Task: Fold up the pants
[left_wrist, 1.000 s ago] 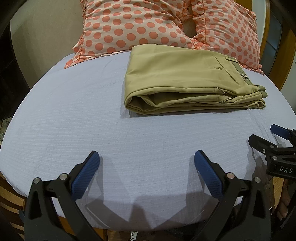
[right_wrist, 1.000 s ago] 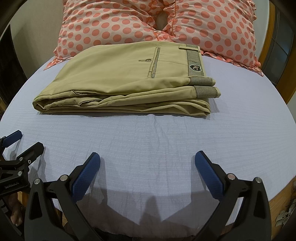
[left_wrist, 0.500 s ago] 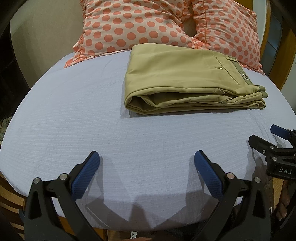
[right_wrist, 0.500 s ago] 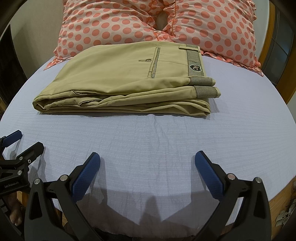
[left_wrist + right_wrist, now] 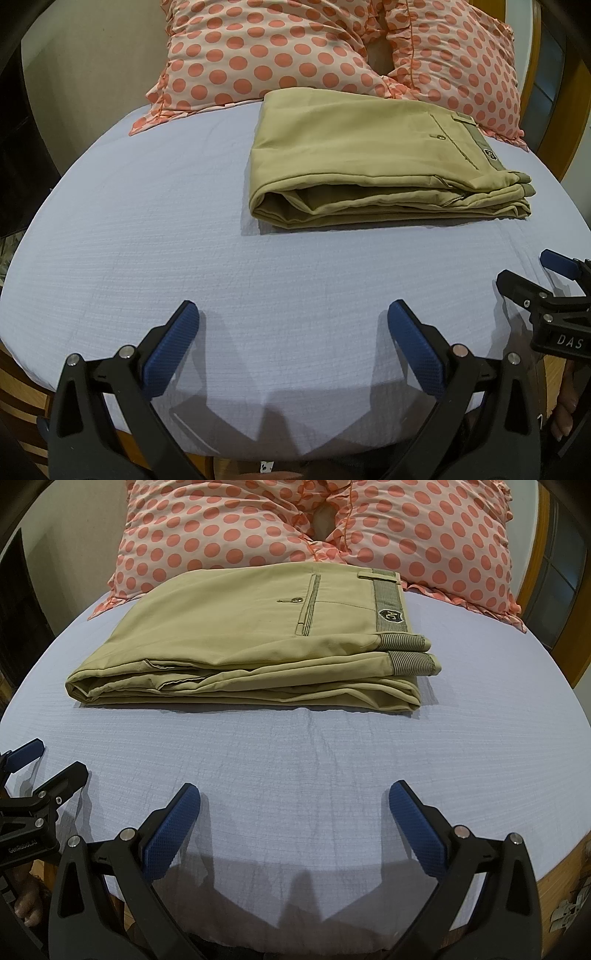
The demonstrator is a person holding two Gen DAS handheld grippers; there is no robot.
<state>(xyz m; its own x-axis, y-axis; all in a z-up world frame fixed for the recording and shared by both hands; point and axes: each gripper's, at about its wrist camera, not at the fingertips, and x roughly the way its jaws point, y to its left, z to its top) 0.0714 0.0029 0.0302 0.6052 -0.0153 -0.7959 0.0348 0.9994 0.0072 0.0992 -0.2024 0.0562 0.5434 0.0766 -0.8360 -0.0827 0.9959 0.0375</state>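
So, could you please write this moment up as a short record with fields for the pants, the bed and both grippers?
pants: khaki pants folded into a flat stack, waistband to the right
surface: light blue sheet, pants lying on it
behind: polka-dot pillows against the pants' far edge
left gripper: left gripper open, empty, above the near sheet
right gripper: right gripper open, empty, clear of the pants
task state: fold looks finished

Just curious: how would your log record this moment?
pants: folded, on bed | left claw: open, empty | right claw: open, empty
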